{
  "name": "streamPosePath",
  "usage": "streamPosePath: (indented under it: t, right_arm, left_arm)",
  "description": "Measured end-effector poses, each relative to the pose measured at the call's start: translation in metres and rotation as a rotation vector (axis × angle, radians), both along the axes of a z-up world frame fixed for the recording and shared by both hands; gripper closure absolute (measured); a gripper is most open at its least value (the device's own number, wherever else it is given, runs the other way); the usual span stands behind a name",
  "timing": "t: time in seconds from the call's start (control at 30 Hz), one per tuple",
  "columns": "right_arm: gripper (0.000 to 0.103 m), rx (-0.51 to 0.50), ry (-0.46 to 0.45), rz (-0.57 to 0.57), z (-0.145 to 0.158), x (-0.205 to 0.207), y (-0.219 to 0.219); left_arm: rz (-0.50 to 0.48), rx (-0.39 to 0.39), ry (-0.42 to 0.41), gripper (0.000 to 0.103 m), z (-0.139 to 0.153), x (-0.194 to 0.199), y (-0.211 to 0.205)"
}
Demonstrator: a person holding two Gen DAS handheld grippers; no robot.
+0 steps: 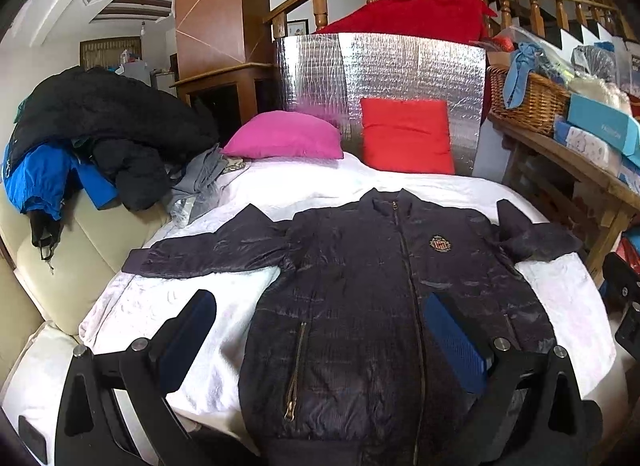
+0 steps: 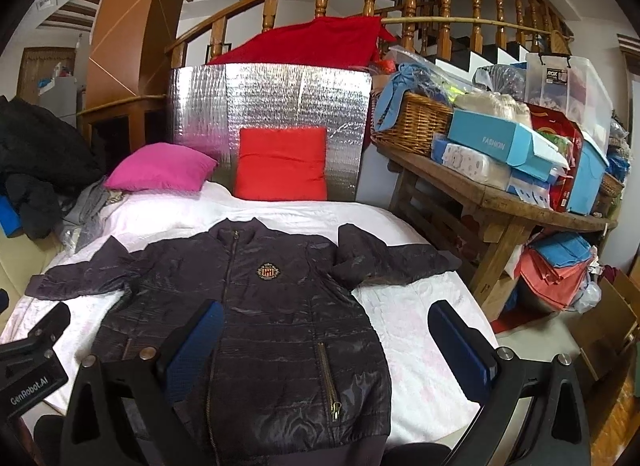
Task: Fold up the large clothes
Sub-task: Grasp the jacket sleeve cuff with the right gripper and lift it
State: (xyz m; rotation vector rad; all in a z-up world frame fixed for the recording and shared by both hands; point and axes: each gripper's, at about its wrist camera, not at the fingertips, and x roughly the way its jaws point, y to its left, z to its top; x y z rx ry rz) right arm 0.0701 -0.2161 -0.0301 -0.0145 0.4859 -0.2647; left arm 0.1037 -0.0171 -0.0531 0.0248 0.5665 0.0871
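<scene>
Dark jacket (image 1: pixel 360 298) spread flat, zipped, on white bed (image 1: pixel 152 306), sleeves out left and right. Left gripper (image 1: pixel 320 330) and right gripper (image 2: pixel 326 340) above near hem, fingers apart, empty.

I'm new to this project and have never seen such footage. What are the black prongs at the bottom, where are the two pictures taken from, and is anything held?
The prongs are two-finger grippers that a person holds, one in each hand; no robot arm is involved. Each carries a fisheye camera looking forward along its fingers. One picture comes from the left gripper, the other from the right gripper. Both are open and hold nothing. On the white bed cover a dark zipped jacket lies flat, front up, sleeves spread. Behind it a pink cushion lies and a red cushion leans on a silver panel.
</scene>
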Motion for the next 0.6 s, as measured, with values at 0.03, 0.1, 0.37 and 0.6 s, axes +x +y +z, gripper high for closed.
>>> streamPosePath:
  t: [0.03,0.1,0.37,0.6]
  right_arm:
    - [0.0,0.0,0.005,-0.001,-0.002,0.005,-0.002]
    - [0.0,0.002,0.019,-0.007,-0.007,0.018,-0.009]
    - [0.0,0.013,0.064,-0.056,-0.029,0.079,-0.039]
    - [0.0,0.014,0.098,-0.134,-0.05,0.147,-0.071]
  left_arm:
    - [0.0,0.006,0.007,0.0,-0.003,0.01,-0.004]
    - [-0.001,0.017,0.017,0.0,-0.007,0.026,-0.011]
    - [0.002,0.053,0.02,0.0,-0.024,0.096,-0.037]
    - [0.028,0.083,0.019,0.0,-0.055,0.17,-0.057]
